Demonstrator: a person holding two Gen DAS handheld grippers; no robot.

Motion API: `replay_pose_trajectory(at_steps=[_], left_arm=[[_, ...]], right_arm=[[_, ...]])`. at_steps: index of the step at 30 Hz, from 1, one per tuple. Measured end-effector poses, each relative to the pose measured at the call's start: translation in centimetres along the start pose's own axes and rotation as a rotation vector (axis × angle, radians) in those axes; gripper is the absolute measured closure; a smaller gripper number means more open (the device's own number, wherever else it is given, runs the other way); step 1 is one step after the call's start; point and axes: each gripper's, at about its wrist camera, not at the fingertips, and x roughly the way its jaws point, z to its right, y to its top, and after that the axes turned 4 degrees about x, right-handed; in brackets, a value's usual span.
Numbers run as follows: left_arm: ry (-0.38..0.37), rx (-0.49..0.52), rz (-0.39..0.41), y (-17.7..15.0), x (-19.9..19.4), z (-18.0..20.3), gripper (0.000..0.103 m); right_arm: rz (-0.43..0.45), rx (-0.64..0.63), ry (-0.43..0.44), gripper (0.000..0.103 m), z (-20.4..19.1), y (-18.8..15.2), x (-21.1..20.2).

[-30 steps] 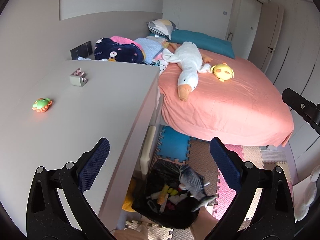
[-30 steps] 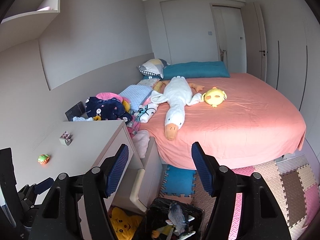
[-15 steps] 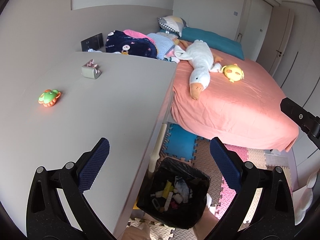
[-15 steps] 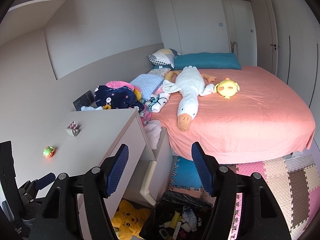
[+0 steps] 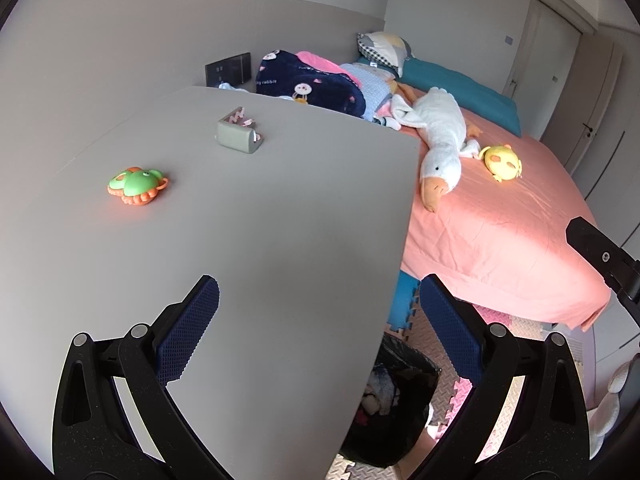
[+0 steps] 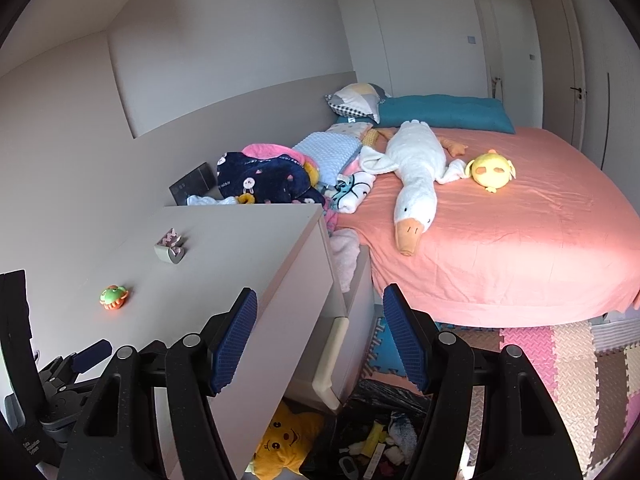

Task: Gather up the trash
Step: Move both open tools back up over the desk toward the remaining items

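Two small things lay on the desk (image 5: pixel 280 220) ahead of my left claw (image 5: pixel 320 332), and I judged them the next trash to collect: a green-and-orange toy (image 5: pixel 137 185) forward and to the left of the claw's fingers, and a small grey holder (image 5: pixel 239 137) with pink bits, farther ahead and nearly straight on. Both sat well apart from my fingertips. The toy looked like light, hard plastic with a rounded, smooth top, so I reckoned it could slip; pinching it low across its ridged orange rim seemed the safest hold. The grey holder looked stiff and boxy, best taken across its two flat sides; whether the pink pieces in it were loose I could not tell.

My left claw hung wide open above the near desk edge with nothing in it. My right claw (image 6: pixel 320 344) was likewise spread wide and empty, off past the desk's corner.

Below and to the right of my left claw stood the black-lined bin (image 5: pixel 394 392), partly tucked behind the desk edge, with scraps already in it. Beyond lay the pink bed (image 5: pixel 500 232) with the white goose plush (image 5: pixel 440 136).
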Motion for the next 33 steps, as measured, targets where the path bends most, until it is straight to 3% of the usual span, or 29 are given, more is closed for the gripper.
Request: replay_pose_trajectory(at_steps=[19, 33], left_arm=[[0.092, -0.167, -0.009, 2.4, 3.2, -10.0, 0.006], [0.114, -0.319, -0.019, 4.5, 6.7, -15.9, 0.006]], right_arm=[[-0.092, -0.079, 0.072, 0.037, -7.3, 0.1, 7.2], [-0.137, -0.123, 0.112, 0.033, -12.0, 1.4, 12.6]])
